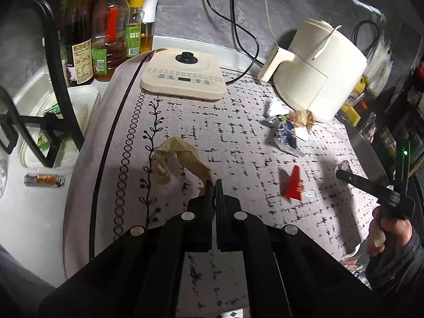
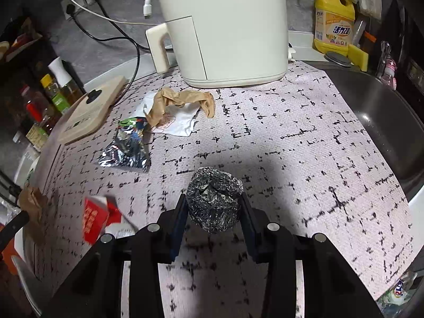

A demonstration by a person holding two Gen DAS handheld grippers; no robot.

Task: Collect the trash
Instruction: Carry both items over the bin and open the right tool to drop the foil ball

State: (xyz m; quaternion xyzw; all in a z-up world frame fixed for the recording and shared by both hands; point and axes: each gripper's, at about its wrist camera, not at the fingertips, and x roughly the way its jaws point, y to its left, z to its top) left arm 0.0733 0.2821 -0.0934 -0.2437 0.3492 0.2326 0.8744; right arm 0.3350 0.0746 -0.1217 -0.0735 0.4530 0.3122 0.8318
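My left gripper (image 1: 214,182) is shut on one end of a crumpled brown paper scrap (image 1: 177,159) and holds it over the patterned mat (image 1: 238,137). My right gripper (image 2: 213,201) is shut on a crumpled foil ball (image 2: 214,198); it also shows at the right of the left wrist view (image 1: 344,167). A red packet (image 1: 294,184) lies on the mat between the grippers, and also shows in the right wrist view (image 2: 96,217). A pile of a silver wrapper (image 2: 127,145), white paper (image 2: 180,123) and brown paper (image 2: 180,98) lies by the air fryer.
A cream air fryer (image 2: 225,26) and a flat cream appliance (image 1: 184,75) stand at the back with cables. Oil and sauce bottles (image 1: 108,34) stand at the far left. A dark sink basin (image 2: 384,122) and yellow detergent bottle (image 2: 334,21) are at right.
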